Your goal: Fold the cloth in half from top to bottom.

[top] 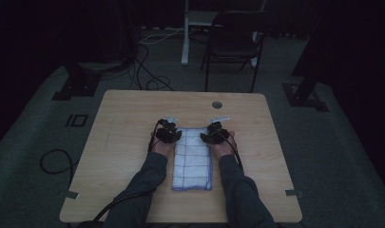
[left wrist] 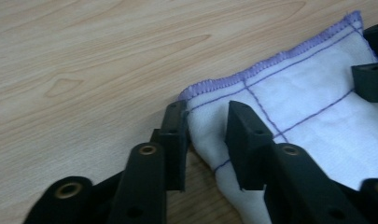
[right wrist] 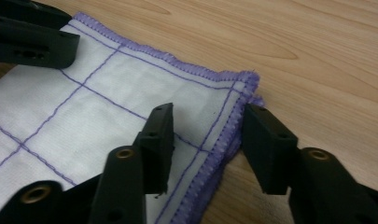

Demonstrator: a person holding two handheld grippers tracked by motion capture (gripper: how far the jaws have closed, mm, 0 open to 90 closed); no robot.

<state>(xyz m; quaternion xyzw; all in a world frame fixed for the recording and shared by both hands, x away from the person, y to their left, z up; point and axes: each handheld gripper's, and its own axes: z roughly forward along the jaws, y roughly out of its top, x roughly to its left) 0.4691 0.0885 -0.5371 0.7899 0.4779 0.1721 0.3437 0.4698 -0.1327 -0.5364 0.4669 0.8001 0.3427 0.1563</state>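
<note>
Cloth corners between open claws, table around.

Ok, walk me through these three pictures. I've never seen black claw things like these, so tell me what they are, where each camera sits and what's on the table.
There is no robot here. A person holds a hand-held tool in each hand, each with two black jaws. The high view looks down from above the person's side: the left gripper and right gripper sit at the far corners of a white cloth with purple stitched lines, folded into a long strip on a wooden table.

The other two pictures come from cameras riding on the tools. In the left gripper view, the left gripper has its jaws apart on either side of a cloth corner. In the right gripper view, the right gripper straddles the other corner the same way.

Both are open, so nothing is clamped yet.
</note>
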